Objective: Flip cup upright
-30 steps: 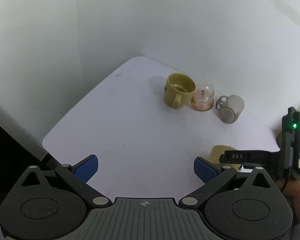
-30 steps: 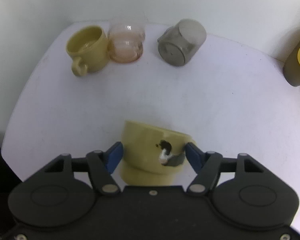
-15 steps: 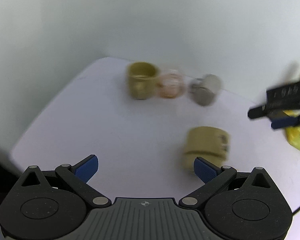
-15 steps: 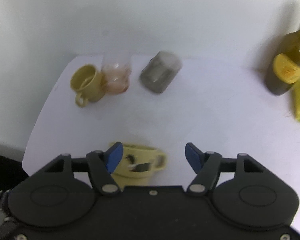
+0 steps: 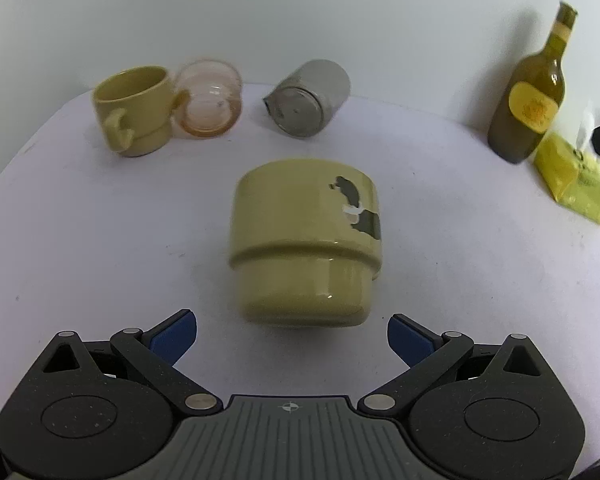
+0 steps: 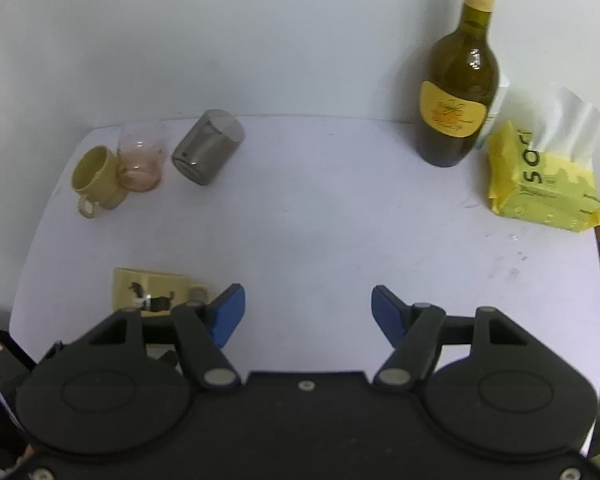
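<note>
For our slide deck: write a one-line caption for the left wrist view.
Open left gripper faces a yellow mug standing on the white table.

The yellow dog-print mug (image 6: 152, 292) sits half behind the right gripper's (image 6: 308, 306) left finger (image 6: 226, 312) — its base out of sight. In the left wrist view its handle is hidden behind its body. The olive wine bottle's (image 6: 458, 92) mouth is cut by the top edge, and the tissue pack's (image 5: 576, 182) lettering is too blurred to read.
</note>
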A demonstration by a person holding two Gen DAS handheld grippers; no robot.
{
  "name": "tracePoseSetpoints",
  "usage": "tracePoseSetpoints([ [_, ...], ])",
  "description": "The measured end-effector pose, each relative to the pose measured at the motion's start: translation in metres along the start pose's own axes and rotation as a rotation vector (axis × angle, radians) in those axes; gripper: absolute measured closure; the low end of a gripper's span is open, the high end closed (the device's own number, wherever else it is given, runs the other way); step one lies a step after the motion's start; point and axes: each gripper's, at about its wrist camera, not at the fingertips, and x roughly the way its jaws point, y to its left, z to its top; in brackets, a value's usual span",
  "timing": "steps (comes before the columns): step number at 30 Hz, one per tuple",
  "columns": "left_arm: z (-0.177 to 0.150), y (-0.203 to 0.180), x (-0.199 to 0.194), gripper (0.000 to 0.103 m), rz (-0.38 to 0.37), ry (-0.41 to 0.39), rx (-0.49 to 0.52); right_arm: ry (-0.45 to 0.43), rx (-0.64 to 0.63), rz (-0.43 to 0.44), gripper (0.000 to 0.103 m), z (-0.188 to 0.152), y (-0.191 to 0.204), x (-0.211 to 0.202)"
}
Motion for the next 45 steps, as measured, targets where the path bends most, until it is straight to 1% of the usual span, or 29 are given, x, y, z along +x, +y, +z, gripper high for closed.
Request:
tracePoseSetpoints([
  [2, 0.004, 0.000, 0.007, 0.000, 0.017, 0.000, 0.008, -0.001, 0.002, 0.000, 0.035, 0.001, -0.005, 0.001],
  [5, 0.006, 0.001, 0.017, 0.007, 0.031, 0.041, -0.008, -0.002, 0.005, 0.010, 0.035, 0.002, -0.009, 0.000],
  [7, 0.006, 0.001, 0.015, 0.017, 0.002, 0.048, -0.016, 0.000, 0.003, 0.020, 0.035, 0.002, -0.008, 0.001],
  [8, 0.008, 0.000, 0.014, 0.029, -0.016, 0.049, -0.009, 0.004, 0.001, 0.029, 0.035, 0.002, -0.006, 0.002],
  [9, 0.008, -0.001, 0.011, 0.033, -0.021, 0.051, -0.003, 0.005, -0.001, 0.037, 0.035, 0.001, -0.004, 0.003],
  [10, 0.010, -0.004, 0.009, 0.033, -0.014, 0.065, -0.002, 0.006, -0.002, 0.040, 0.035, 0.001, -0.003, 0.003],
  [15, 0.017, 0.002, -0.003, 0.034, -0.020, 0.102, -0.091, -0.008, -0.004, 0.067, 0.035, -0.001, 0.005, 0.004],
  [16, 0.020, -0.002, -0.008, 0.034, -0.003, 0.110, -0.063, -0.008, -0.002, 0.068, 0.035, -0.001, 0.005, 0.004],
  [18, 0.022, -0.004, -0.010, 0.034, 0.004, 0.116, -0.041, -0.012, 0.007, 0.077, 0.035, -0.001, 0.005, 0.004],
  [21, 0.027, -0.004, -0.013, 0.034, 0.006, 0.137, -0.042, -0.014, 0.024, 0.083, 0.035, -0.001, 0.004, 0.005],
  [26, 0.044, -0.001, -0.018, 0.034, 0.009, 0.154, -0.084, -0.032, 0.039, 0.083, 0.035, 0.000, 0.000, 0.005],
  [28, 0.055, -0.001, -0.012, 0.034, 0.021, 0.185, -0.104, -0.035, 0.049, 0.083, 0.035, 0.000, -0.002, 0.005],
  [32, 0.057, -0.001, -0.007, 0.035, 0.048, 0.188, -0.101, -0.039, 0.066, 0.081, 0.035, 0.001, -0.007, 0.006],
  [38, 0.062, 0.000, -0.004, 0.034, 0.070, 0.215, -0.156, -0.043, 0.090, 0.066, 0.035, 0.002, -0.015, 0.008],
  [39, 0.063, 0.000, -0.003, 0.034, 0.080, 0.219, -0.186, -0.042, 0.090, 0.064, 0.035, 0.002, -0.015, 0.009],
  [41, 0.067, 0.003, -0.001, 0.034, 0.096, 0.234, -0.280, -0.041, 0.087, 0.062, 0.035, 0.002, -0.014, 0.010],
  [44, 0.072, 0.004, 0.002, 0.034, 0.117, 0.243, -0.344, -0.040, 0.071, 0.066, 0.034, 0.001, -0.009, 0.011],
  [45, 0.075, 0.001, 0.004, 0.034, 0.130, 0.259, -0.338, -0.039, 0.059, 0.071, 0.034, 0.001, -0.006, 0.012],
])
